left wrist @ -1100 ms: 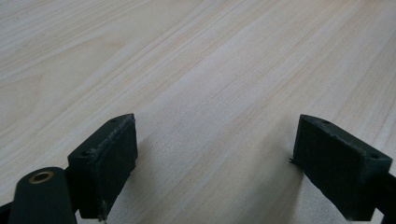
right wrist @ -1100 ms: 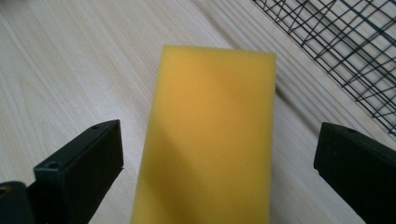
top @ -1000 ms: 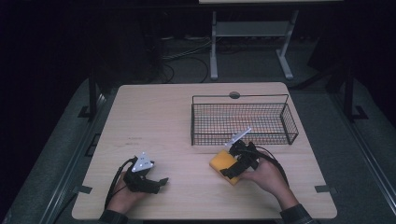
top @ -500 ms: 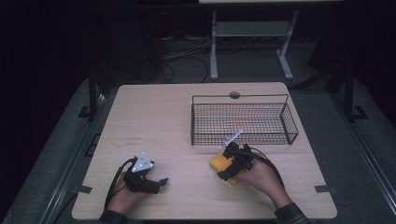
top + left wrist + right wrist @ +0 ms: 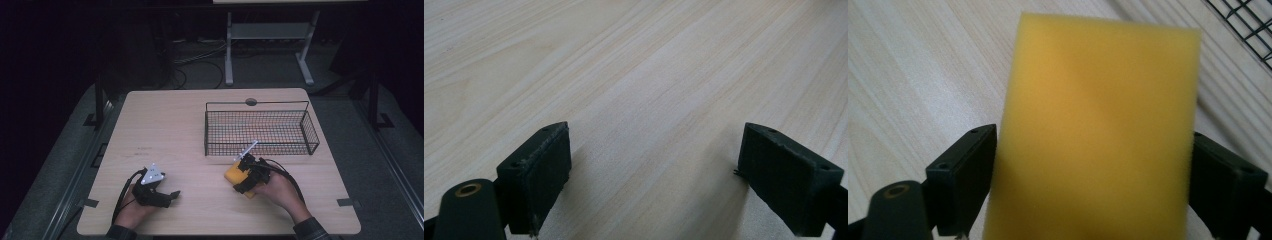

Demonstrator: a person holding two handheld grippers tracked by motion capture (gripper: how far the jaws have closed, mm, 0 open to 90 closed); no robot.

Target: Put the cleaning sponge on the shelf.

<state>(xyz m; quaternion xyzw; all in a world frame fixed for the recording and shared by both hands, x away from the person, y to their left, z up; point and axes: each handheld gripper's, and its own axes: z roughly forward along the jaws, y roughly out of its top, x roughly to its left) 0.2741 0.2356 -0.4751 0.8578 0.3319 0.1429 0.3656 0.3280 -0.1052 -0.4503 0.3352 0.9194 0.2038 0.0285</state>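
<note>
Yellow sponge (image 5: 1098, 130) sits between right gripper (image 5: 248, 176) jaws, pinched at both sides, low over the counter (image 5: 175, 125) | left gripper (image 5: 159, 192) jaws spread, empty | keep squeeze light, lift clear of wire basket (image 5: 260, 128) rim beyond.

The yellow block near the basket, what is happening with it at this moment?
A person works at a wooden table with a claw in each hand. The right claw has a yellow sponge between its jaws, which touch both its sides, just in front of the wire basket. The basket appears empty. The left claw rests open over bare table, holding nothing.
</note>
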